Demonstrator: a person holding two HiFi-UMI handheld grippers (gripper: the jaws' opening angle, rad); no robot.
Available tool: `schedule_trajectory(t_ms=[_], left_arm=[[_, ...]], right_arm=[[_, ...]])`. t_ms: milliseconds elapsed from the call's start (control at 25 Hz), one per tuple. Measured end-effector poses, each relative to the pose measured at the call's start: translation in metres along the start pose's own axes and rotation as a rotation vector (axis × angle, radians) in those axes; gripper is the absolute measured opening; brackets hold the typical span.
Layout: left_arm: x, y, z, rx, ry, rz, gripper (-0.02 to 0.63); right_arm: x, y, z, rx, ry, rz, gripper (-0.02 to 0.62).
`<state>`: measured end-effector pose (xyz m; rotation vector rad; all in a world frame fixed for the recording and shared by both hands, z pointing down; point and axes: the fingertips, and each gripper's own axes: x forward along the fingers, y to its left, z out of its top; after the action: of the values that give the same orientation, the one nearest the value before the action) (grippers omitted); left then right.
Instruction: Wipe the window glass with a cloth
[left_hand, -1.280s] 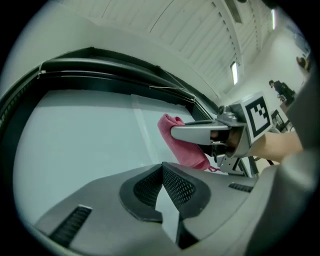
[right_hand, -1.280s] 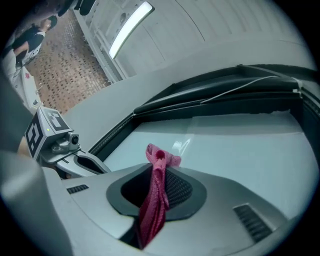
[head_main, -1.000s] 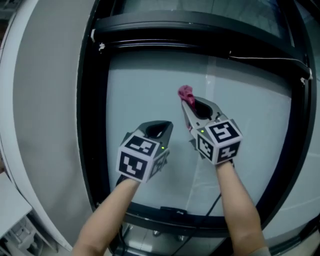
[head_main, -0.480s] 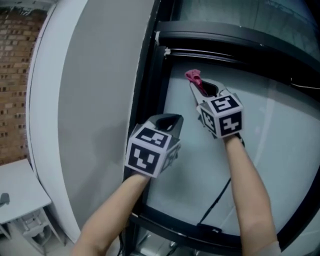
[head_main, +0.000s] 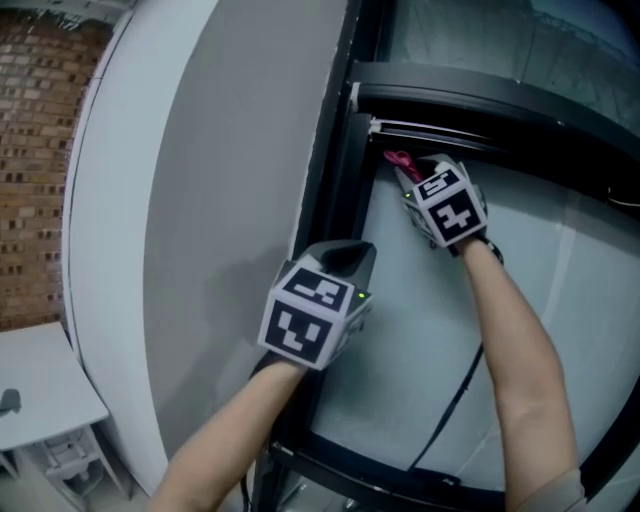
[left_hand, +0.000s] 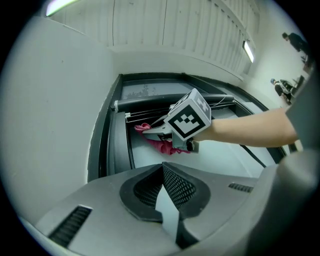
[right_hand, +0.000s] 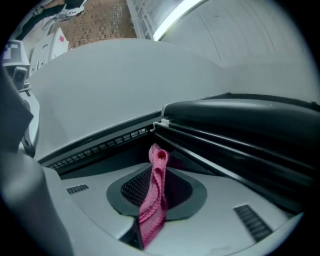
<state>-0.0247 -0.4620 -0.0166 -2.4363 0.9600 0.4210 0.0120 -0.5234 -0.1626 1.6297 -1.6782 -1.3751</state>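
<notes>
My right gripper (head_main: 408, 172) is shut on a pink cloth (head_main: 398, 159) and presses it against the window glass (head_main: 430, 330) in the pane's top left corner, just under the black top rail. In the right gripper view the cloth (right_hand: 152, 210) runs up between the jaws and pokes out past my right gripper's tips (right_hand: 155, 172). My left gripper (head_main: 352, 258) is shut on nothing and hangs lower, over the black left frame (head_main: 335, 190). In the left gripper view my left gripper (left_hand: 163, 169) points at the right gripper (left_hand: 187, 120) and the cloth (left_hand: 161, 145).
A wide grey wall panel (head_main: 220, 200) lies left of the window frame. A thin black cable (head_main: 455, 395) hangs down across the glass below my right arm. A brick wall (head_main: 35, 150) and a white table (head_main: 45, 385) are at far left.
My right gripper has carried the cloth from the middle of the pane up and left into the top left corner. The left gripper has stayed low near the left frame.
</notes>
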Motion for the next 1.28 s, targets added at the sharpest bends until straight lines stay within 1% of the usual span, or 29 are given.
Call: schedule_trajectory(t_ms=[240,440,640,800,920,1000,1280], left_arm=[[-0.008,-0.001,-0.019,-0.012,0.025,-0.011,0.006],[-0.025,-0.004,-0.039,-0.04,0.05,0.0,0.006],[-0.045,-0.013,-0.077,-0.064,0.112,0.008,0.006],[-0.058,-0.026,-0.109,-0.084,0.16,0.002,0.006],[-0.071,-0.036,-0.129,-0.098,0.192,-0.009,0.006],[-0.08,-0.041,-0.138,-0.109,0.207,-0.014,0.006],[-0.117,-0.064,-0.189,-0.138,0.269,-0.029,0.006]], right_arm=[[0.006,0.011,-0.008,-0.04,0.046,0.034,0.058],[-0.001,0.048,-0.025,-0.092,0.089,0.104,0.058],[-0.018,0.082,-0.049,-0.085,0.108,0.145,0.058],[-0.033,0.122,-0.071,-0.081,0.122,0.204,0.058],[-0.049,0.151,-0.09,-0.047,0.133,0.217,0.058],[-0.06,0.172,-0.099,-0.012,0.141,0.24,0.057],[-0.096,0.268,-0.145,0.033,0.19,0.327,0.058]])
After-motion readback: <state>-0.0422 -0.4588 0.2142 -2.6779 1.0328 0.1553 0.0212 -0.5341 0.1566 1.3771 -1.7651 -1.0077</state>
